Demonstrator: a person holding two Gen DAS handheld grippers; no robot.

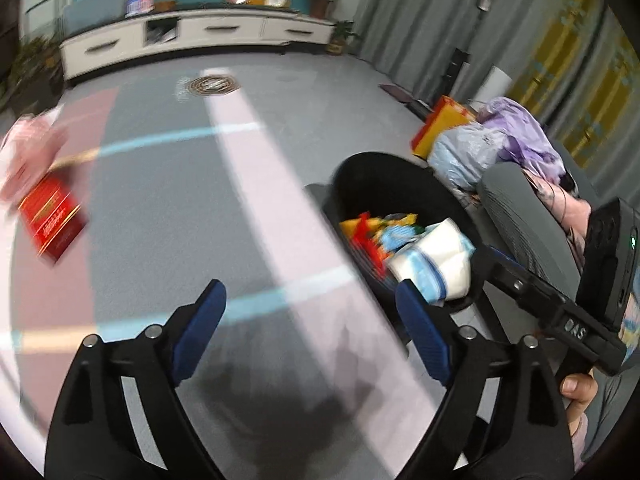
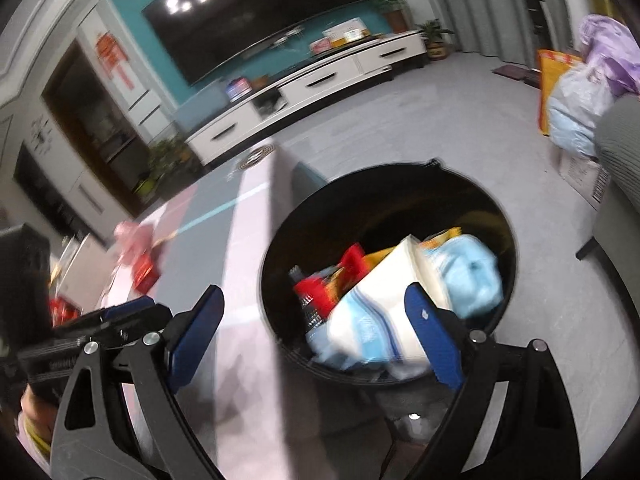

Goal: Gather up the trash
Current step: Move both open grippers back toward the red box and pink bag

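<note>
A black trash bin (image 2: pixel 400 172) stands beside the table, filled with a white-and-blue tissue pack (image 2: pixel 380 300), a light blue bag (image 2: pixel 472 276) and red and yellow wrappers (image 2: pixel 352 260). My right gripper (image 2: pixel 316 304) hovers open over the bin's near rim, nothing between its blue pads (image 2: pixel 432 332). My left gripper (image 1: pixel 312 304) is open and empty above the grey-and-pink tablecloth (image 1: pixel 180 208), left of the bin (image 1: pixel 360 168). The tissue pack (image 1: pixel 436 256) shows just beyond its right pad. A red box (image 1: pixel 52 220) and a pink wrapper (image 1: pixel 28 152) lie at the table's far left.
A grey armchair (image 1: pixel 520 216) sits right of the bin, with purple and pale blue bags (image 1: pixel 512 136) and an orange bag (image 1: pixel 440 120) behind it. A white TV cabinet (image 1: pixel 192 36) and potted plants (image 1: pixel 340 36) line the far wall. A person's hand (image 1: pixel 576 392) holds the other gripper.
</note>
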